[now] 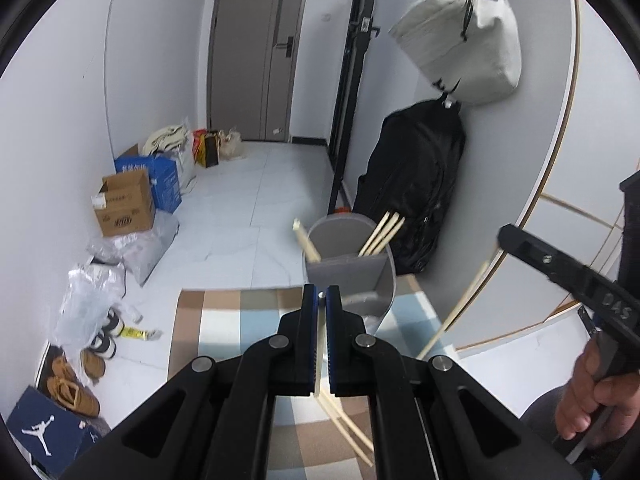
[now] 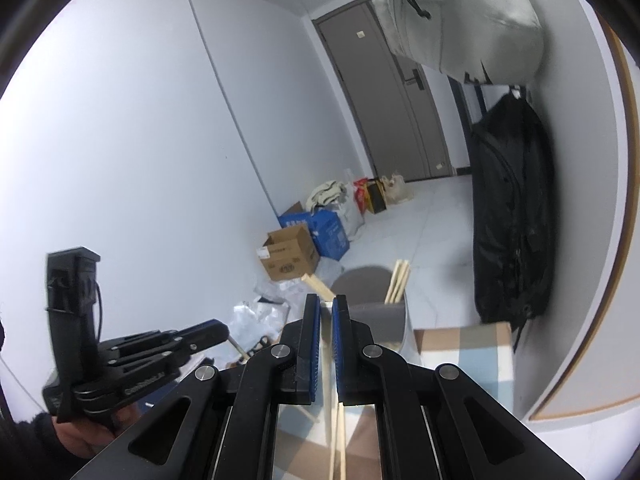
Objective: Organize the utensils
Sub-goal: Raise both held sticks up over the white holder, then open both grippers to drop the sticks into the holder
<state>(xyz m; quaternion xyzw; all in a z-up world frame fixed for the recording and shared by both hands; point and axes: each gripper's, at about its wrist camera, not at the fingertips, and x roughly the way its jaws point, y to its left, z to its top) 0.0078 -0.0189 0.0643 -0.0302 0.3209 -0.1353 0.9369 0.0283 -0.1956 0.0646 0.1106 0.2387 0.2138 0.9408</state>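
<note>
Two hand-held grippers hover over a checked tablecloth [image 1: 224, 320], each clamped on pale wooden chopsticks. In the left wrist view the left gripper [image 1: 321, 300] has its blue pads shut on a pair of chopsticks [image 1: 344, 424] whose shafts trail back toward 5 o'clock beneath the jaws. The right gripper [image 2: 326, 308], likewise closed, pinches its own chopsticks [image 2: 336, 432], which run almost straight down to 6 o'clock.

The grey utensil holder [image 1: 352, 268] stands just ahead of both claws at 12 to 1 o'clock, with several chopsticks already leaning inside. Judging by both views, the left gripper sits nearer its mouth, and either load must tip toward upright, tips down, to enter.
</note>
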